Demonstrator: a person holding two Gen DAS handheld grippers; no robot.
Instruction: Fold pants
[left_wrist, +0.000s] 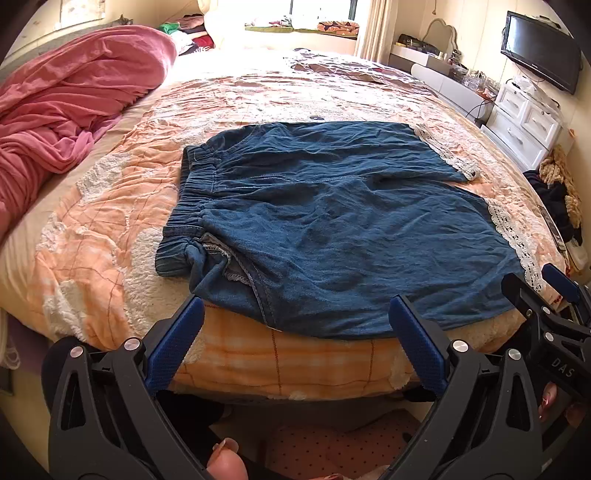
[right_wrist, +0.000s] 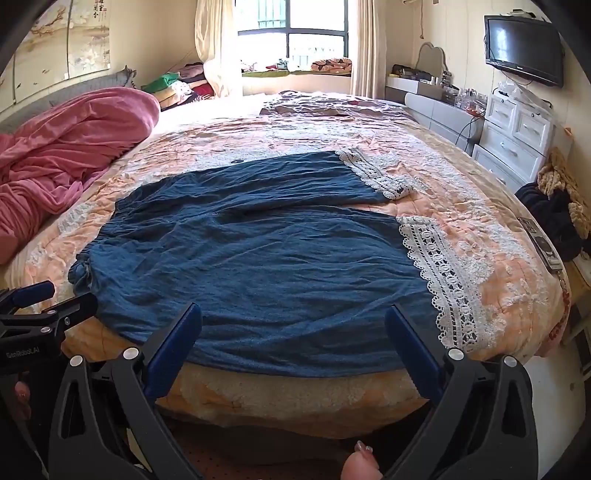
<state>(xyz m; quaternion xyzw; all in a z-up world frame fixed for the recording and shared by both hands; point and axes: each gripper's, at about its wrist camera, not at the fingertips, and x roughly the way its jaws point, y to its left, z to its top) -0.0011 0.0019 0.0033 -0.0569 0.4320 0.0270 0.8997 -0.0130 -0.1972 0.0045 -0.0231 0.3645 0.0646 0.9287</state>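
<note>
**Pants flat on bed, both grippers spread and empty**

On the bed (right_wrist: 480, 206), covered with a peach-and-white quilt, the blue pants (right_wrist: 258, 258) lie spread flat near the front edge. Waistband (left_wrist: 192, 199) with elastic gathers sits to the left; two legs run to the right, each ending in a white lace hem (right_wrist: 439, 280). Far leg angles away slightly, a wedge of quilt showing between the two hems. Near edge of the pants hangs just over the front edge of the mattress. Side seam near the waistband is rumpled, inside fabric showing in the left wrist view.

Pink blanket (left_wrist: 66, 103) bunched at the left of the bed, well apart from the pants. White dresser (right_wrist: 513, 133) along the right wall, TV (right_wrist: 524, 48) mounted above it. Window (right_wrist: 291, 33) at the far end, bright. Dark clothes and a tan knit item heaped on something right of the bed.

Left gripper (left_wrist: 295, 332): jaws wide apart, nothing between them, tips over the front edge of the bed, just at the pants' near edge by the waist side. Contact unclear. Right gripper (right_wrist: 293, 339): jaws wide apart, empty, tips over the near edge of the pants by the leg side. Contact unclear. Each gripper shows at the edge of the other's view, side by side.
</note>
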